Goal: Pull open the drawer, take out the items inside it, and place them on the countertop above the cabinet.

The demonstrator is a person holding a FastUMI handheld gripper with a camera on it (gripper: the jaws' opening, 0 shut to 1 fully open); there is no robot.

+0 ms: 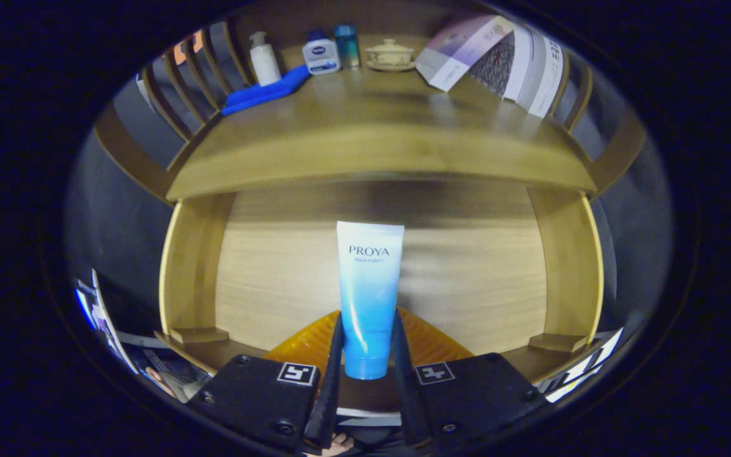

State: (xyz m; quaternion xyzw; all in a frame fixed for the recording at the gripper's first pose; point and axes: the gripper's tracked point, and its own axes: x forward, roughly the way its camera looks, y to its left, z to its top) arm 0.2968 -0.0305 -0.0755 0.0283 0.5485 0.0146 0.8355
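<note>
1. The gripper (368,346) has its two fingers closed against the sides of a blue-and-white cosmetic tube (367,298), one finger on each side of the tube's lower part, so the tube is clamped between them.
2. The tube stands upright in the grip, cap end down and flat crimped end up, white at the top and shading to blue toward the cap.
3. Just behind the fingers and the tube's lower end lies an orange ribbed item (432,339); its left and right parts show on either side of the grip, and what it is cannot be told.
4. Beyond that is the open wooden drawer (191,266), with pale side walls at left and right and a light wood floor; the tube is held in front of this space, its top reaching below the countertop's front edge.
5. Above the drawer runs the wooden countertop (378,136), with slatted rails at its left and right sides.
6. At the far left of the countertop lies a folded blue cloth (264,94), with a white pump bottle (264,59) just behind it.
7. To the right of the pump bottle stand a white-and-blue bottle (321,54) and a teal can (347,46), close together.
8. Further right sits a lidded ceramic cup on a saucer (390,54).
9. At the far right, printed booklets (499,57) lean against the back.
</note>
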